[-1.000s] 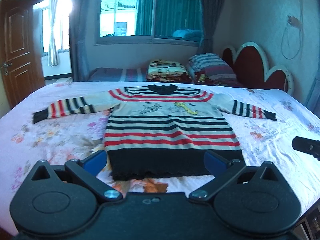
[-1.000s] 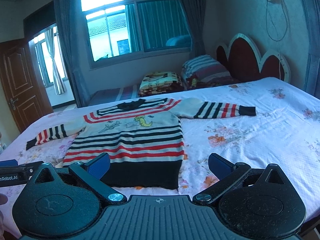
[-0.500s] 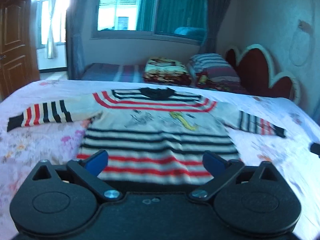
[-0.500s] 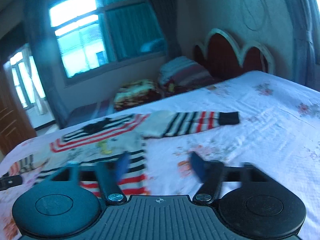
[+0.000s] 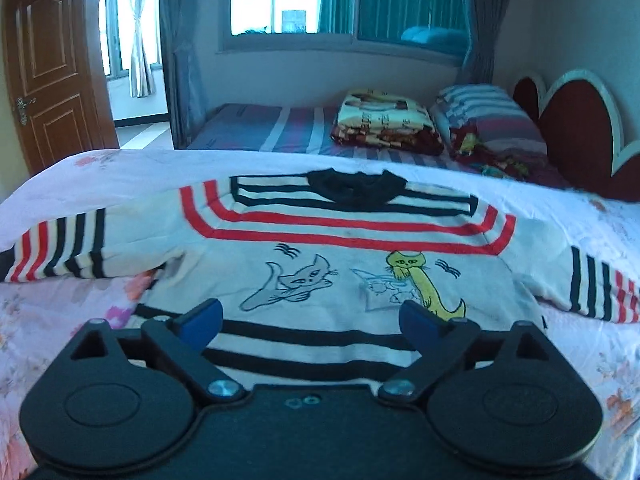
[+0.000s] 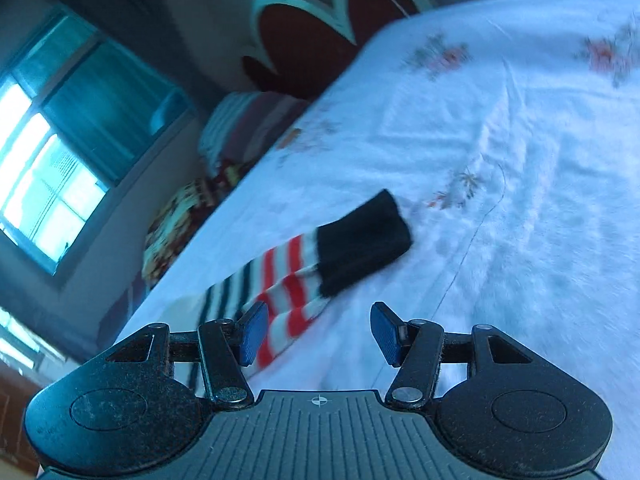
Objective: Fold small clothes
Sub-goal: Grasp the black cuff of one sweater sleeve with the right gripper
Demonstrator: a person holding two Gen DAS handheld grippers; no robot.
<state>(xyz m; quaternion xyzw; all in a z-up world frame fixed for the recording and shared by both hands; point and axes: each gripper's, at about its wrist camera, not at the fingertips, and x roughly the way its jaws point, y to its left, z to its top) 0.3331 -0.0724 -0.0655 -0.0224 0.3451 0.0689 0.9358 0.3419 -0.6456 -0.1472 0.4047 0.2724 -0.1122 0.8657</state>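
The sweater (image 5: 320, 280) lies flat and face up on the bed (image 5: 60, 320), collar toward the far side, both sleeves spread straight out to the sides. No part of it is folded over. Judged from this layout, the folding has not begun; every fold is still to be made.

Left gripper (image 5: 310, 322): positioned over the middle of the sweater body, above the cat drawings and the upper black stripes. Its jaws have just been closing slightly but stand wide apart. Nothing lies between the blue pads, and they do not press on the cloth.

Right gripper (image 6: 314, 334): rolled to one side and aimed at the right sleeve (image 6: 304, 276), near its black cuff (image 6: 364, 244). Its jaws have narrowed within the last second and are now partly spread. The striped part of the sleeve sits just beyond the left pad. The pads do not pinch it. The view is motion-blurred, so contact between that pad and the sleeve cannot be confirmed.

Remaining work, as a judgement:
1. Grip the right sleeve and lay it across the body.
2. Repeat with the left sleeve (image 5: 56, 248).
3. Fold the body to a compact shape.
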